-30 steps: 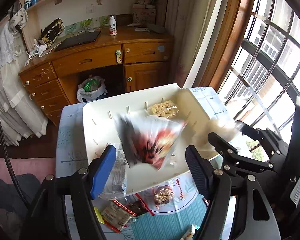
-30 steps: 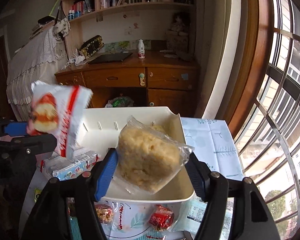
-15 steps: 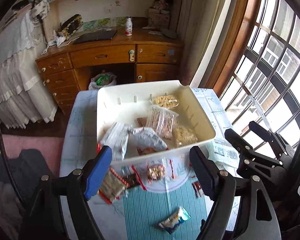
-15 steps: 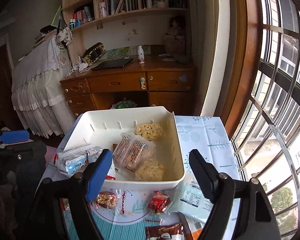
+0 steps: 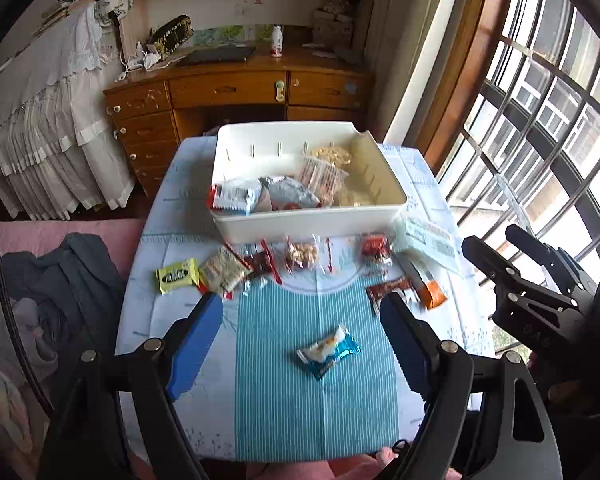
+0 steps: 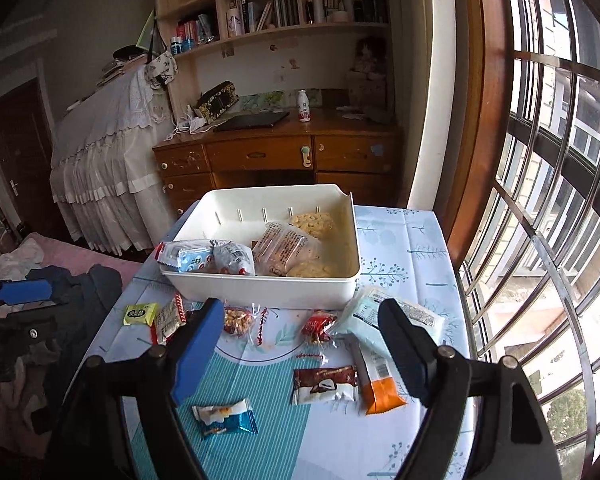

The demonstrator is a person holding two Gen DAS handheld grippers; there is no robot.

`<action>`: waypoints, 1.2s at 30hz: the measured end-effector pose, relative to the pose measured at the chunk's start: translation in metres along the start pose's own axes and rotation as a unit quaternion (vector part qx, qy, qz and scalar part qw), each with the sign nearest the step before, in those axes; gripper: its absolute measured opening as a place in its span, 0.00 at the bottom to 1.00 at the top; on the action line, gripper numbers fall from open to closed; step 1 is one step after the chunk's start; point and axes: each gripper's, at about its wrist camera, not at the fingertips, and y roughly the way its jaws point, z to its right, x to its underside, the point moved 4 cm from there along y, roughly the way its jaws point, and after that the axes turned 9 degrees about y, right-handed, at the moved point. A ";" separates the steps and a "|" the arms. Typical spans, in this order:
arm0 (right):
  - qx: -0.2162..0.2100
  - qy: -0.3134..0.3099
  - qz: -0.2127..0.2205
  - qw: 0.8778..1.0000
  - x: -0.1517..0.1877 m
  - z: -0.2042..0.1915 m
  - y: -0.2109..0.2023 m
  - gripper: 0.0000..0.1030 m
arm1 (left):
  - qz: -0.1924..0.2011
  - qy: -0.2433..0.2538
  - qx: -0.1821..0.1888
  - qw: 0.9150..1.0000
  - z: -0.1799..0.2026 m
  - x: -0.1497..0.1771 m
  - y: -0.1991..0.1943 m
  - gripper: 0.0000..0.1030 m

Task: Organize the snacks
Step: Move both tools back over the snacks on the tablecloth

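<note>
A white bin (image 5: pixel 312 220) stands at the table's far end and holds several snack packets. Loose snacks lie in front of it: a yellow-green packet (image 5: pixel 177 276), a nut packet (image 5: pixel 302 254), a small red packet (image 5: pixel 375 248), a brown bar (image 5: pixel 388 290), an orange-tipped packet (image 5: pixel 430 294), a pale blue pack (image 5: pixel 428 240) and a blue-white candy packet (image 5: pixel 327 350). My left gripper (image 5: pixel 300 304) hangs open and empty over the striped mat, above the candy packet. My right gripper (image 6: pixel 300 308) is open and empty above the brown bar (image 6: pixel 324 384), short of the bin (image 6: pixel 260 288).
The table's right edge runs close to a barred window (image 6: pixel 560 200). Dark clothes (image 5: pixel 72 280) lie on a pink bed at the left. A wooden desk (image 5: pixel 236 88) stands behind the table. Striped mat (image 5: pixel 284 400) covers the near part of the table.
Both grippers let go of their snack packets, which now lie in the bin, and drew back toward the near end of the table. More loose snacks have come into view.
</note>
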 end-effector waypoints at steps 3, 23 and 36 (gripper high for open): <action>-0.004 0.002 -0.004 1.000 0.011 0.002 -0.012 0.78 | -0.013 0.010 0.009 1.000 0.008 0.010 -0.001 0.78; 0.042 0.032 -0.078 0.996 0.066 -0.007 -0.017 0.78 | -0.137 0.086 0.107 0.981 0.027 0.028 0.064 0.78; 0.039 0.184 -0.152 0.970 0.093 0.014 0.008 0.77 | -0.186 0.159 0.152 0.958 0.037 0.048 0.120 0.78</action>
